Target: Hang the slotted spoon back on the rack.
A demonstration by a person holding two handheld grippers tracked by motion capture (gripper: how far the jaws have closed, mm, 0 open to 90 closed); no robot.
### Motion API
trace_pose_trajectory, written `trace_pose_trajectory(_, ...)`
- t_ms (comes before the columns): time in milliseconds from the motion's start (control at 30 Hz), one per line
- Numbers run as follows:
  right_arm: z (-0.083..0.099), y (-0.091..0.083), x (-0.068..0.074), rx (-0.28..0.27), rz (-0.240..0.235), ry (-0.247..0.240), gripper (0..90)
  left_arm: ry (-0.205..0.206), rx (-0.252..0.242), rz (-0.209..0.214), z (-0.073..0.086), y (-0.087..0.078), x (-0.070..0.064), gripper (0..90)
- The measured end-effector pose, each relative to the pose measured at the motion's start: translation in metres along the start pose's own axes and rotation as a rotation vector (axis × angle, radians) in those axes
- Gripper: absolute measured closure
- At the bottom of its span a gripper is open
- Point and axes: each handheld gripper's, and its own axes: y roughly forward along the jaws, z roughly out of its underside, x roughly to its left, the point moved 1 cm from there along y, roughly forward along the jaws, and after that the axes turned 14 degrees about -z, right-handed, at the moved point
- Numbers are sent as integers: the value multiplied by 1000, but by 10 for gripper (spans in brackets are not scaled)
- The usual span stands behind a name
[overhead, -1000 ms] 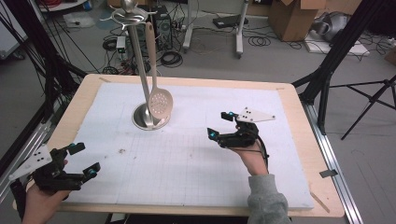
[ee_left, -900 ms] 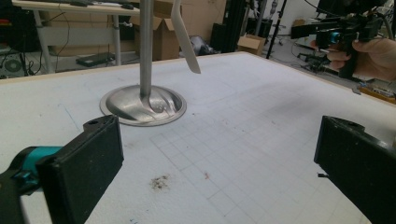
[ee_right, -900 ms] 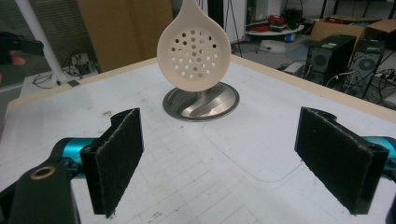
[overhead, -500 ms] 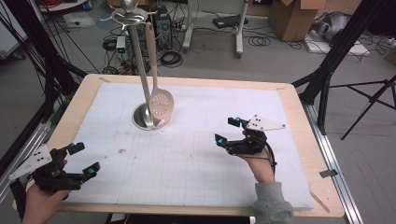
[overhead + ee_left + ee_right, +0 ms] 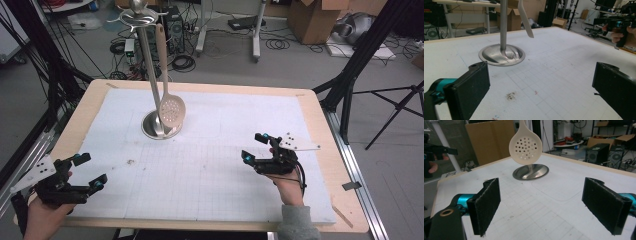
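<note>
A metal stand (image 5: 148,75) with a round base (image 5: 150,131) rises at the back left of the white mat. A cream perforated spoon (image 5: 172,111) hangs from its top hook, bowl down just above the base. My left gripper (image 5: 94,170) is open and holds nothing at the near left corner, pointing toward the stand (image 5: 502,55). My right gripper (image 5: 251,146) is open with nothing in it at the right of the mat, facing the spoon (image 5: 525,146) from some way off.
The white gridded mat (image 5: 225,120) covers a wooden table (image 5: 330,150). A small dark stain (image 5: 131,162) marks the mat near the left gripper. Cardboard boxes (image 5: 312,20), cables and black tripod legs (image 5: 350,75) stand on the floor beyond the table.
My right gripper has drifted to the right and a little toward the near edge. The left gripper, the stand and the spoon have stayed where they were.
</note>
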Motion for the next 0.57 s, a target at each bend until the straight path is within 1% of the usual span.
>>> trace_pose_trajectory(67,2,-4,0,9,8,-10,146,0,2,0,0,0,0,17)
trace_pose_trajectory(100,3,-6,1,14,5,-4,146,-2,3,-1,0,0,0,17)
trace_pose_trajectory(200,6,-12,0,10,17,5,146,-1,3,0,1,1,0,17)
trace_pose_trajectory(300,9,-18,1,10,30,-7,146,-2,4,-1,1,1,0,17)
trace_pose_trajectory(367,13,-22,2,18,34,-10,146,-2,3,-4,1,1,1,17)
trace_pose_trajectory(400,15,-24,2,27,44,-14,146,-1,3,-5,1,1,1,17)
trace_pose_trajectory(500,18,-29,0,8,59,-2,146,-4,1,-10,1,1,1,17)
trace_pose_trajectory(567,18,-30,1,6,63,1,146,-5,5,-17,1,2,2,17)
